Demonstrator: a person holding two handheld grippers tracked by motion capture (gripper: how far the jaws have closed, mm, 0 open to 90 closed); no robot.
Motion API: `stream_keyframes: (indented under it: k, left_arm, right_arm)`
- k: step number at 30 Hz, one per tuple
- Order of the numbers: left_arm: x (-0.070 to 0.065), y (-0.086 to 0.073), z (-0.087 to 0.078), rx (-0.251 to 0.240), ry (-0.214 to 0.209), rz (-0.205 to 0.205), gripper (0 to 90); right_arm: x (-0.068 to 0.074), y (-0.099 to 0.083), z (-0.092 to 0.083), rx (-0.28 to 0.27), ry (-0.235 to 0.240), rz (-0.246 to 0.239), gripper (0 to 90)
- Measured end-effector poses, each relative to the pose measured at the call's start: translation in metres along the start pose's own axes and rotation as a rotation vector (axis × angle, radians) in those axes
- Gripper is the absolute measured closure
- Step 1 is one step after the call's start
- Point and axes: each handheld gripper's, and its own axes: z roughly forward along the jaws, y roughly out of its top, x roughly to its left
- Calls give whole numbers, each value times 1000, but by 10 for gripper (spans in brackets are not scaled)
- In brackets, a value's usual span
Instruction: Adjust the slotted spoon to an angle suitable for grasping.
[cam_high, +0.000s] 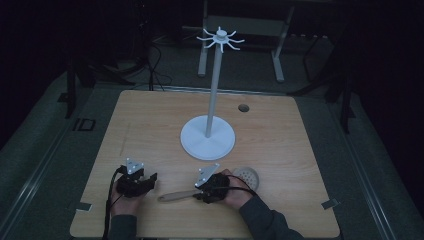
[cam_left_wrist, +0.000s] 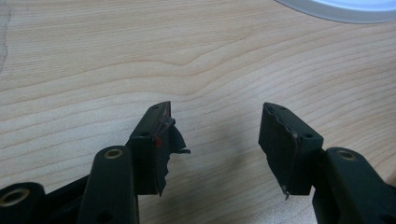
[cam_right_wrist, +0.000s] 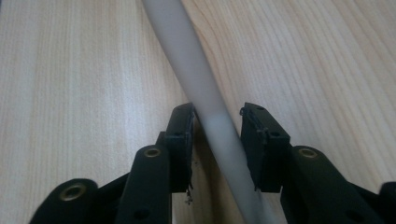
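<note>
A long-handled utensil lies on the wooden table (cam_high: 280, 140), its pale handle (cam_high: 175, 196) pointing left and its round perforated head (cam_high: 246, 175) to the right. My right gripper (cam_high: 200, 194) is down over the handle near its middle. In the right gripper view the handle (cam_right_wrist: 187, 56) runs diagonally between the jaws of my right gripper (cam_right_wrist: 217, 109); the left pad is at its edge and a thin gap shows at the right pad, so the jaws are open around it. My left gripper (cam_high: 150, 179) rests at the front left, and its jaws (cam_left_wrist: 215, 109) stand wide open over bare wood.
A white stand has a round base (cam_high: 207, 137), a tall pole (cam_high: 215, 85) and a ring of hooks (cam_high: 220, 37) on top, at the table's middle. Its base edge (cam_left_wrist: 336, 11) shows beyond the left jaws. A cable hole (cam_high: 243, 107) lies behind.
</note>
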Motion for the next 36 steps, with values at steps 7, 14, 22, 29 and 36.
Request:
stream_keyframes:
  k: [7, 14, 22, 29, 36]
  left_arm:
    - [0, 0, 0, 2, 1, 1, 448]
    - [-1, 0, 1, 6, 2, 3, 448]
    - [-2, 0, 2, 7, 1, 4, 448]
    - [-1, 0, 2, 6, 0, 3, 448]
    - [-2, 0, 2, 10, -2, 9, 448]
  right_arm:
    - [-14, -12, -14, 23, -104, 49, 749]
    - [-33, -35, -41, -6, -195, 167, 758]
    - [-53, -51, -59, -8, -263, 331, 755]
    - [-57, -47, -52, 55, -277, 339, 751]
    - [-67, -38, -45, 91, -246, 342, 702]
